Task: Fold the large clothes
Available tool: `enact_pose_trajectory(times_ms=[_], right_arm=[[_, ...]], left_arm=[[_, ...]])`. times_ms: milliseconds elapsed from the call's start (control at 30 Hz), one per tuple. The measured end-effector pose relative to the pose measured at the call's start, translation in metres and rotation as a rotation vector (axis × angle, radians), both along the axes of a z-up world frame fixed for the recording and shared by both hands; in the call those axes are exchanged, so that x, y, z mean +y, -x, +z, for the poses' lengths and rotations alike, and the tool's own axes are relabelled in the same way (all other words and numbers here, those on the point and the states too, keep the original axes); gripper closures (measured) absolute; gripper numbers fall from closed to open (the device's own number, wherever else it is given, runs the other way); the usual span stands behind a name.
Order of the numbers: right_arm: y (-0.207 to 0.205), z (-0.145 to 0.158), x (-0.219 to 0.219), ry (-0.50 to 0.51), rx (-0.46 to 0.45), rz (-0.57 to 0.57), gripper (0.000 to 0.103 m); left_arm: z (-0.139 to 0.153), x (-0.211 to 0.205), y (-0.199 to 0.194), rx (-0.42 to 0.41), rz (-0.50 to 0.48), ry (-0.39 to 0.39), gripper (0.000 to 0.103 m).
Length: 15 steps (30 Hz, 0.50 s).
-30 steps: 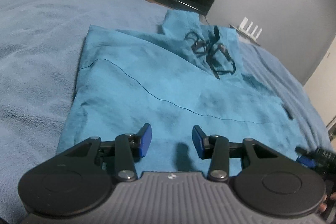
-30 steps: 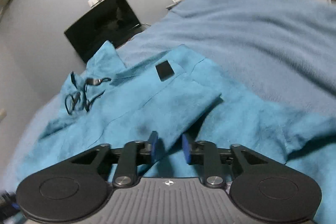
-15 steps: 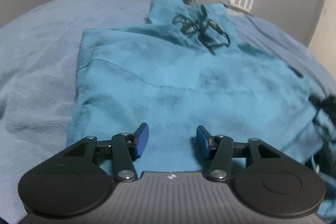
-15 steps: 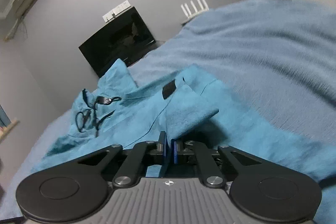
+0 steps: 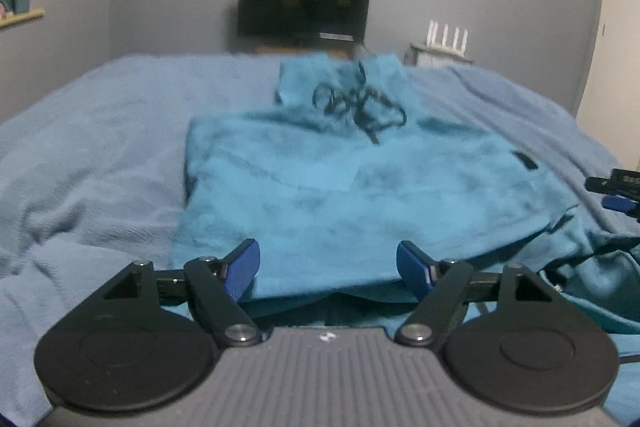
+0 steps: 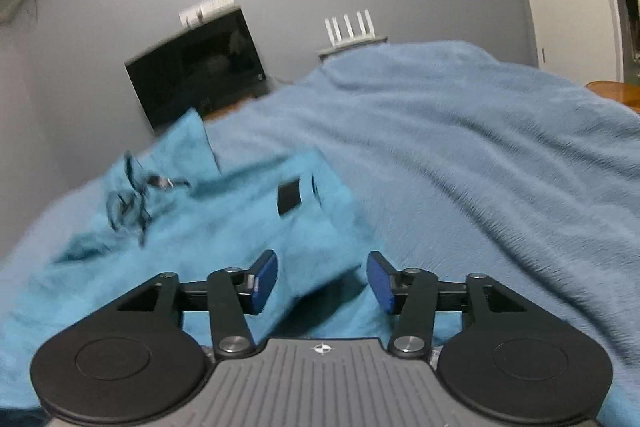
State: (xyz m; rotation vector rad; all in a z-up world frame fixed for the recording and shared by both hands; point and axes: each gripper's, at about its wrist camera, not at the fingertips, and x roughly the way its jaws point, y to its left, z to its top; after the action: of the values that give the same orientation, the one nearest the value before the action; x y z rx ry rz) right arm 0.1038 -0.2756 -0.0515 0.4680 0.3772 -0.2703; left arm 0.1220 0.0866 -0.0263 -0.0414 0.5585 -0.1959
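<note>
A teal hoodie lies partly folded on the bed, its hood and black drawstrings at the far end. My left gripper is open and empty, just above the hoodie's near folded edge. My right gripper is open and empty over the hoodie's right side, near a black patch. The right gripper also shows at the right edge of the left wrist view.
A light blue blanket covers the whole bed. A dark monitor and a white router stand by the grey far wall. A white door is at the right.
My right gripper was shut on the hoodie's edge half a second ago and has opened and let it go. My left gripper has opened wider and drawn back toward the near edge.
</note>
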Motion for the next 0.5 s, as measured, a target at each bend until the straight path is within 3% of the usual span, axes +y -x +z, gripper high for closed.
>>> enact_pose_trajectory(times_ms=[167, 200, 233, 433, 500], right_arm=[[0.044, 0.033, -0.014, -0.022, -0.044, 0.072, 0.041], [0.053, 0.041, -0.015, -0.018, -0.062, 0.096, 0.04], [0.064, 0.05, -0.016, -0.003, -0.081, 0.125, 0.038], [0.11, 0.101, -0.014, 0.172, -0.115, 0.267, 0.025], [0.124, 0.115, -0.018, 0.195, -0.116, 0.29, 0.025]], left_arm=[[0.039, 0.011, 0.041, -0.103, 0.042, 0.079, 0.026], [0.049, 0.014, 0.05, -0.137, 0.059, 0.087, 0.02], [0.059, 0.017, 0.057, -0.157, 0.076, 0.083, 0.015], [0.106, 0.03, 0.094, -0.191, 0.09, 0.013, 0.013], [0.116, 0.035, 0.105, -0.186, 0.087, -0.011, 0.007]])
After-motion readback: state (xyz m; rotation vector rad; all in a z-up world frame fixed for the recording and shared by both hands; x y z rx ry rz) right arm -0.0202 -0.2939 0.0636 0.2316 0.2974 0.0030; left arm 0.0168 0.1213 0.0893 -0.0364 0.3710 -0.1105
